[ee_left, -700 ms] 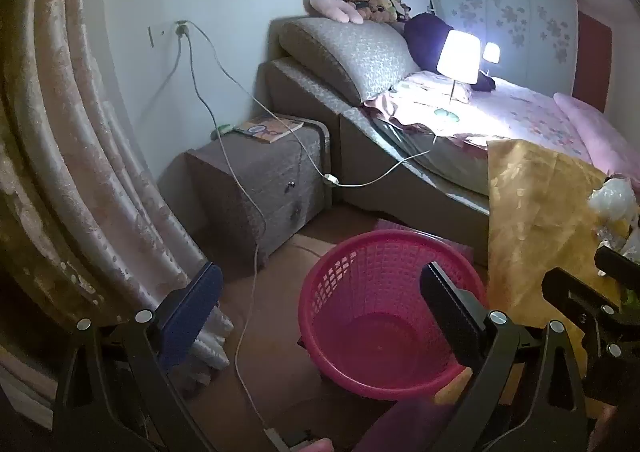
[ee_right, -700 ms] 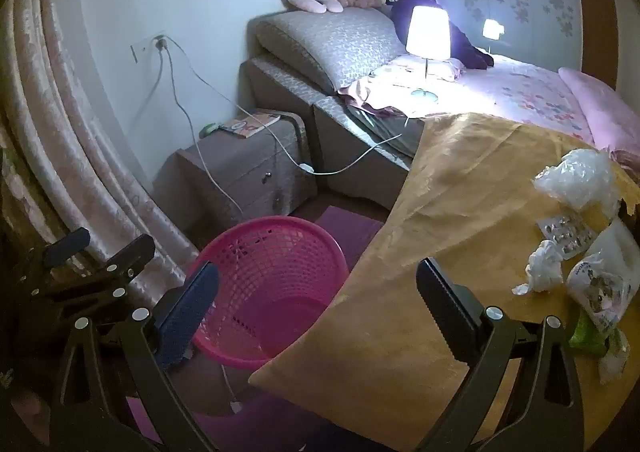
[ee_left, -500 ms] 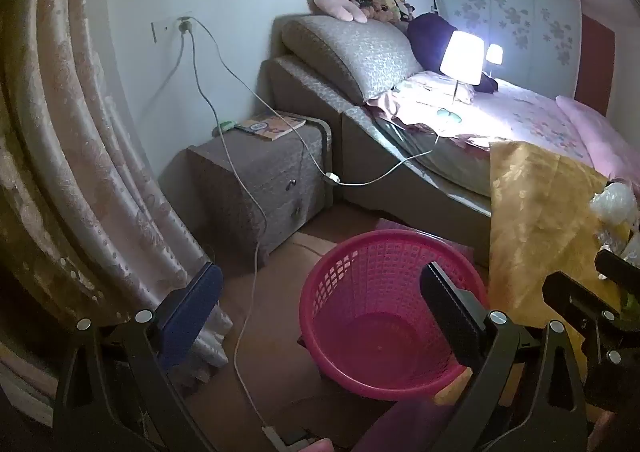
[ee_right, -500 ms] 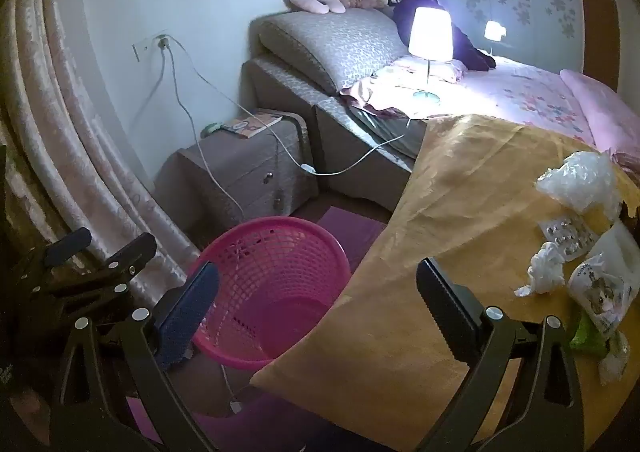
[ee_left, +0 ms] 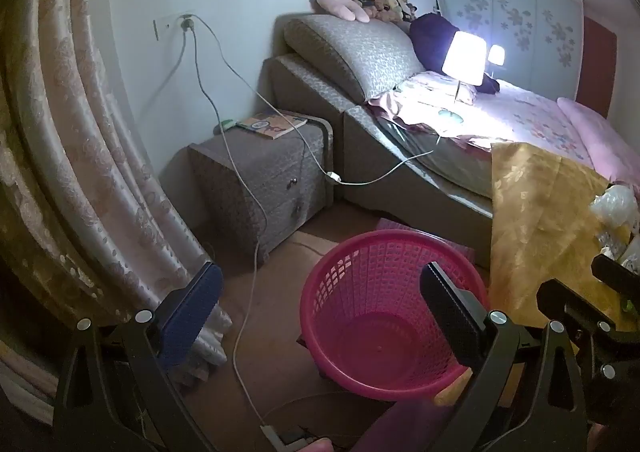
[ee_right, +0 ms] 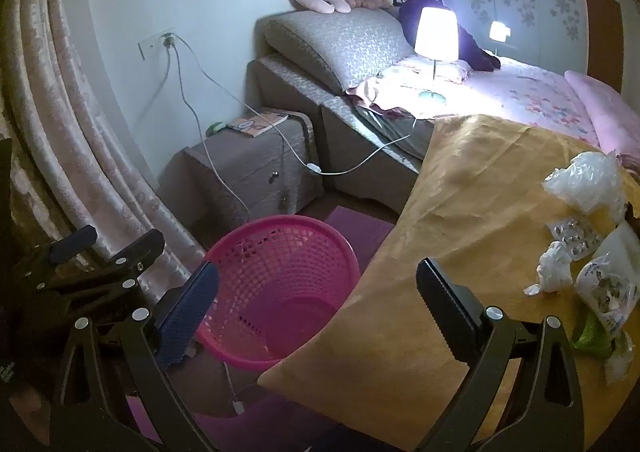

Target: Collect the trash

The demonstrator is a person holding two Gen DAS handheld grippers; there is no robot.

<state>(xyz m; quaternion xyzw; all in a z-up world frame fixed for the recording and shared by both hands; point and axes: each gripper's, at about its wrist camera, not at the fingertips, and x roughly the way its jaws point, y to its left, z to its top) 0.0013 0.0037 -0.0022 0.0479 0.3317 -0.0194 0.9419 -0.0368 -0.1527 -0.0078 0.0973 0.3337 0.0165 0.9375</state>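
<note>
We see both claws standing wide, with nothing between their fingers. The left claw [ee_left: 320, 316] hangs over the floor and the pink basket [ee_left: 356, 340], which stands on the floor beside the tabletop and looks empty inside. Its right finger [ee_left: 452, 316] is in front of the basket's inner wall, but we cannot tell if it touches. The right claw [ee_right: 316, 316] hangs over the edge of the tabletop, which is covered with a yellow cloth [ee_right: 460, 211]. In its view the basket [ee_right: 280, 284] is below and to the left, partly under the cloth edge.

The trash lies on the cloth at the right side, well apart from the right claw: a crumpled clear plastic bag [ee_right: 588, 183], a blister pack [ee_right: 576, 236] just beside it, a white tissue ball [ee_right: 554, 268], a printed white packet [ee_right: 612, 288] and a green piece [ee_right: 592, 336] under it.

Behind the basket we see a grey nightstand [ee_left: 264, 175] with a booklet on top, white cables from a wall socket, a curtain [ee_left: 72, 171] at the left, and a bed [ee_right: 528, 95] with a lit lamp [ee_right: 436, 35].
</note>
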